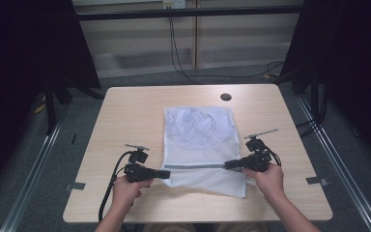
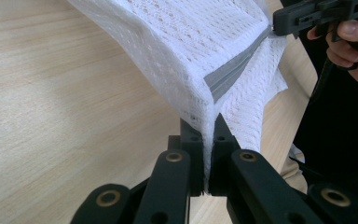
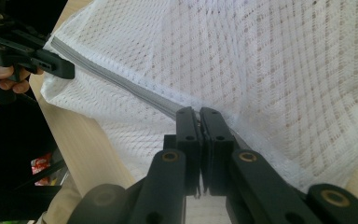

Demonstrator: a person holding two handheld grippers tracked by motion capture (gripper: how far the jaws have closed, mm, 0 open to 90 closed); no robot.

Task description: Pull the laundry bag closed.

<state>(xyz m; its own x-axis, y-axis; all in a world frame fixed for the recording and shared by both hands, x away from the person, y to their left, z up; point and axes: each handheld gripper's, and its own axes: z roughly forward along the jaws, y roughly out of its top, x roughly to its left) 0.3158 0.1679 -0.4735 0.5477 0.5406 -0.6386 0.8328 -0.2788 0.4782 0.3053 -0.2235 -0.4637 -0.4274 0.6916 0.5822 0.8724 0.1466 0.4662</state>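
A white mesh laundry bag (image 1: 199, 140) with a grey zipper (image 1: 198, 166) lies on the wooden table (image 1: 125, 111), with a pale garment inside its far half. My left gripper (image 1: 168, 174) is shut on the bag's left edge at the zipper's end; the left gripper view has the mesh (image 2: 200, 56) pinched between the jaws. My right gripper (image 1: 228, 165) is shut on the zipper's right end, and the grey zipper (image 3: 121, 84) runs off from its jaws. The zipper line is pulled taut between the two grippers, slightly lifted.
A small round black hole (image 1: 226, 96) sits near the table's far edge. Cables (image 1: 178, 53) hang down behind the table. Black curtains flank both sides. Bare tabletop lies left of the bag and along the front edge.
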